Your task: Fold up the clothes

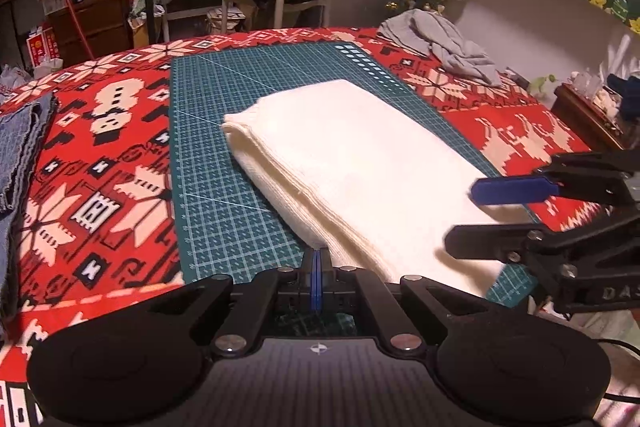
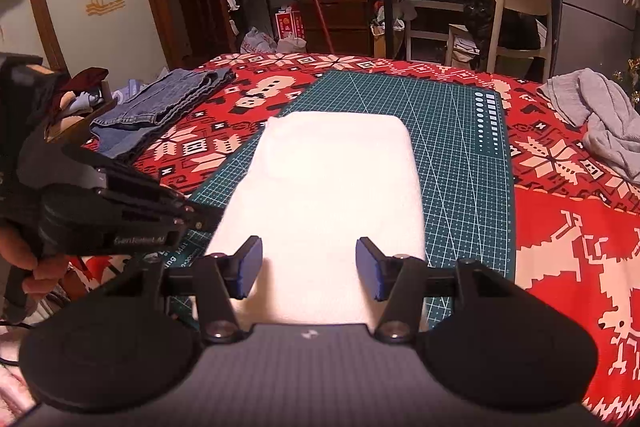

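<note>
A folded white cloth (image 1: 352,163) (image 2: 328,179) lies flat on the green cutting mat (image 1: 224,187) (image 2: 460,147). My left gripper (image 1: 316,263) is shut, its blue pads pressed together with nothing seen between them. Its tip sits at the cloth's near left edge. In the right wrist view the left gripper (image 2: 212,217) comes in from the left and meets that same edge. My right gripper (image 2: 310,267) is open over the cloth's near end, with the cloth lying flat below the gap. In the left wrist view the right gripper (image 1: 476,215) reaches in from the right above the cloth.
Folded jeans (image 1: 20,147) (image 2: 160,103) lie left of the mat on the red patterned tablecloth (image 1: 100,147) (image 2: 560,227). A crumpled grey garment (image 1: 448,47) (image 2: 600,123) lies at the far right. A person's hand (image 2: 24,259) holds the left gripper. A chair (image 2: 520,7) and cluttered shelves stand behind.
</note>
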The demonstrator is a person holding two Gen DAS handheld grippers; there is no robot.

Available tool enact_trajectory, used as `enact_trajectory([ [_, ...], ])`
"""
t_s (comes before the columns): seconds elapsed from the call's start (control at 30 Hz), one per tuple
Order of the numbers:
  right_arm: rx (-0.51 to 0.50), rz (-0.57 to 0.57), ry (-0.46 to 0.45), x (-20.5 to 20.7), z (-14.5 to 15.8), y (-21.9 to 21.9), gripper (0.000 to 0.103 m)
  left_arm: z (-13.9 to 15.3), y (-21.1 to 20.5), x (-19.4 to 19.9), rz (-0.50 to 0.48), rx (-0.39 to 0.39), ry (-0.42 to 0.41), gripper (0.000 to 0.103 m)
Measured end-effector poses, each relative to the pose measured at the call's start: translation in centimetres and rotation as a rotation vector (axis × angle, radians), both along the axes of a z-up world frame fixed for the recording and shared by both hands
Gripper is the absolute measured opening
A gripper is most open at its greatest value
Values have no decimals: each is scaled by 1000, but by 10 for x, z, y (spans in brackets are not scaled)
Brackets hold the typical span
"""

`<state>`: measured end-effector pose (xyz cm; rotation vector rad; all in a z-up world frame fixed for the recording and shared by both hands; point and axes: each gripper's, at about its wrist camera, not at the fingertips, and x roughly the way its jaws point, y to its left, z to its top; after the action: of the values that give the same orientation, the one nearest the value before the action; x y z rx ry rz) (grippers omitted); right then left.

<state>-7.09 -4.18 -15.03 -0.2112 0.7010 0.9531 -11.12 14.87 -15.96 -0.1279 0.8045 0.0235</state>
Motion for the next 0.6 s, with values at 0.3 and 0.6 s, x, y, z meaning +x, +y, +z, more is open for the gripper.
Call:
enact_trajectory([
  [0.3,-3,5,4,2,-1,-2,57,1,-9,-7,-20,13,12,0],
  [0.6,-1,4,7,2,-2,-1,57,2,-16,-12,-47,19,27,0],
])
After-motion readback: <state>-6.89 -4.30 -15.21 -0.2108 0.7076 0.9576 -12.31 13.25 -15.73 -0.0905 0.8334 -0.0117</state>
